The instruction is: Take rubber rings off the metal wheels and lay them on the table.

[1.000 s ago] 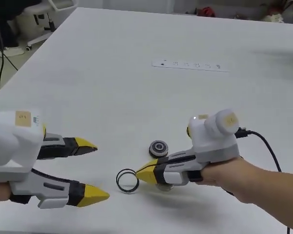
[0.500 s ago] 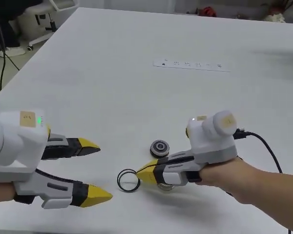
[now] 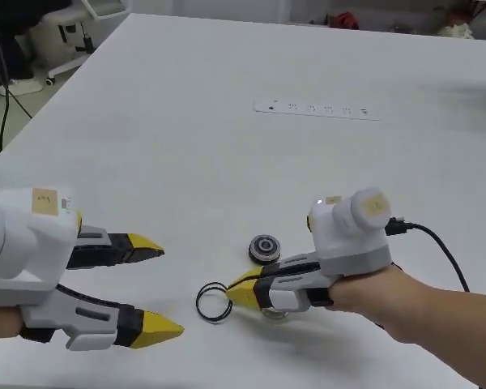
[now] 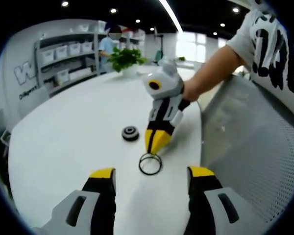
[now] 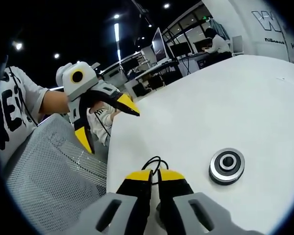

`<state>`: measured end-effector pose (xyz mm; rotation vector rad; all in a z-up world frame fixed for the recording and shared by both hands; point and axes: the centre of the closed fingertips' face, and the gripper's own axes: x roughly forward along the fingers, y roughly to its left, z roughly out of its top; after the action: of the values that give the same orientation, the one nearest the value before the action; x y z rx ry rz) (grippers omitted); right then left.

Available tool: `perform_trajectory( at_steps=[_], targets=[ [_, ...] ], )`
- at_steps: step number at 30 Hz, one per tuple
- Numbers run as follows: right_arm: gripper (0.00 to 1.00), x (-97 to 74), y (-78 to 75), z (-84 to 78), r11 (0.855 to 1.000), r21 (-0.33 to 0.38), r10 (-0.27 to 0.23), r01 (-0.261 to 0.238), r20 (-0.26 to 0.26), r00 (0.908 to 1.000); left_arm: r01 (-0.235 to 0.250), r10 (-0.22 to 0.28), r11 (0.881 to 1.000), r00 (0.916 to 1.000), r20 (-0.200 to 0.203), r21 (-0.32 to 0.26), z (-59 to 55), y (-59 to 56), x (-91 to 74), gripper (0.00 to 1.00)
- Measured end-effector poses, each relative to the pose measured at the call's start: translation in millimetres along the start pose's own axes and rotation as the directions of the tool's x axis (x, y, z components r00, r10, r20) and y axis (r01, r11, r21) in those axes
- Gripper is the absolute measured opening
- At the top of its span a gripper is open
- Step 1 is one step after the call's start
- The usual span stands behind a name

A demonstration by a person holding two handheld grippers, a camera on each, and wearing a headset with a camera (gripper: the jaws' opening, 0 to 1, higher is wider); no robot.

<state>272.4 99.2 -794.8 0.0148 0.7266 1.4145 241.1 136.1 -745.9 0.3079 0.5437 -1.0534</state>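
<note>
A small metal wheel (image 3: 264,248) with a dark rim lies flat on the white table (image 3: 227,146); it is also in the left gripper view (image 4: 130,133) and the right gripper view (image 5: 227,165). A thin black rubber ring (image 3: 214,301) lies on the table just in front of it. My right gripper (image 3: 233,290) is shut with its yellow tips pinching the ring's near edge (image 5: 154,164). My left gripper (image 3: 168,288) hovers open to the ring's left, a short way off. From the left gripper view the ring (image 4: 150,164) sits just beyond my jaws.
A white power strip (image 3: 316,108) lies farther back on the table. A black cable (image 3: 437,243) trails from the right gripper. Grey mesh chairs (image 5: 49,166) stand at the table's near edge. Shelves and a potted plant (image 4: 125,58) are far behind.
Almost nothing has moved. The right gripper stays at the ring and the left gripper has only drifted slightly.
</note>
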Motion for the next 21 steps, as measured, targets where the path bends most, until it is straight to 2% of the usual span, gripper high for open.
perform_trajectory(
  at_steps=[13, 21],
  targets=[
    [0.07, -3.3, -1.8, 1.2, 1.0, -0.012, -0.018, 0.018, 0.002, 0.9998, 0.001, -0.001, 1.0, 1.0, -0.005, 0.003, -1.0, 0.0, 0.1, 0.59],
    [0.1, -12.0, -1.5, 14.0, 1.0, -0.014, -0.024, 0.025, 0.04, 0.9989, 0.001, -0.001, 1.0, 1.0, -0.004, 0.01, 1.4, 1.0, -0.6, 0.59]
  ],
)
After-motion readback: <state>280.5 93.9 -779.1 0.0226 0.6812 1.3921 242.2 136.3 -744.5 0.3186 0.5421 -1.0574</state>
